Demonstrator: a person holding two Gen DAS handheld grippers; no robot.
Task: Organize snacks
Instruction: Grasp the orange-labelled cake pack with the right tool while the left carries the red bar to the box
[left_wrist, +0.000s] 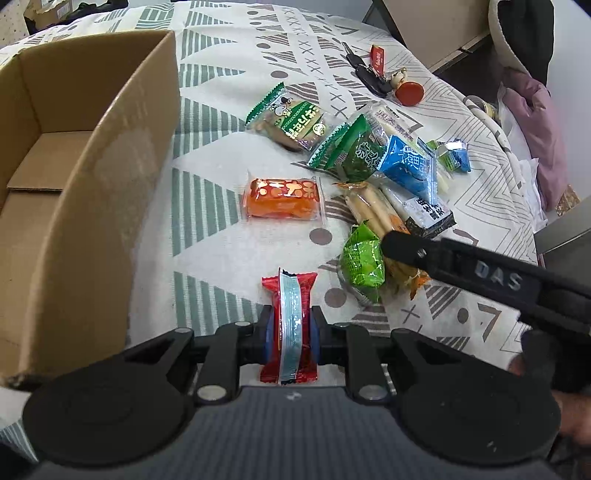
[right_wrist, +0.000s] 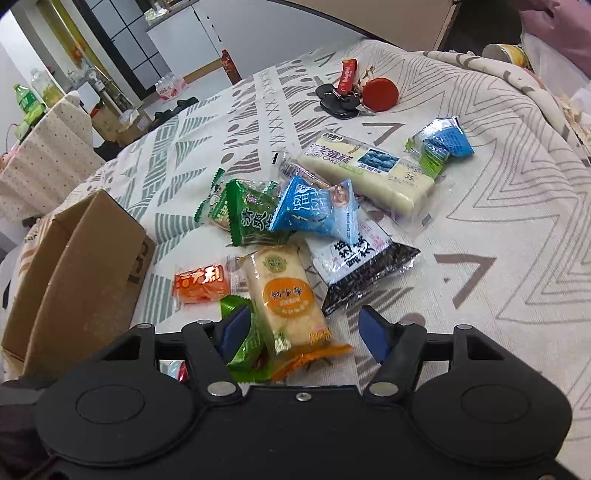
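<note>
While I watch both wrist feeds, the biggest thing I see is the patterned cloth (left_wrist: 229, 74) covering the worktop, and I take the cardboard box (left_wrist: 74, 184) as my landmark. That box stands open-topped at the left edge of the cloth, with nothing visible inside it.

To the right of the box, well apart from it, lies the snack pile: a long pale cake bar (right_wrist: 369, 173) at the far side, a black-and-white packet (right_wrist: 364, 269), a blue packet (right_wrist: 314, 212) on top, and dark green packets (right_wrist: 251, 218) on the side nearer the box. An orange packet (left_wrist: 282, 199) lies alone between the box and the pile.

My right tongs (right_wrist: 306, 332) are spread wide, holding nothing, with a cream-and-orange biscuit packet (right_wrist: 284, 295) lying between the blue pads and a bright green packet (left_wrist: 364, 264) under the left pad.

My left tongs (left_wrist: 290, 330) are clamped on a red packet (left_wrist: 290, 325) with a pale blue stripe, held near the box's right wall.

Beyond the pile, farthest from the box, rests a bunch of keys (right_wrist: 343, 99) with a red disc.
</note>
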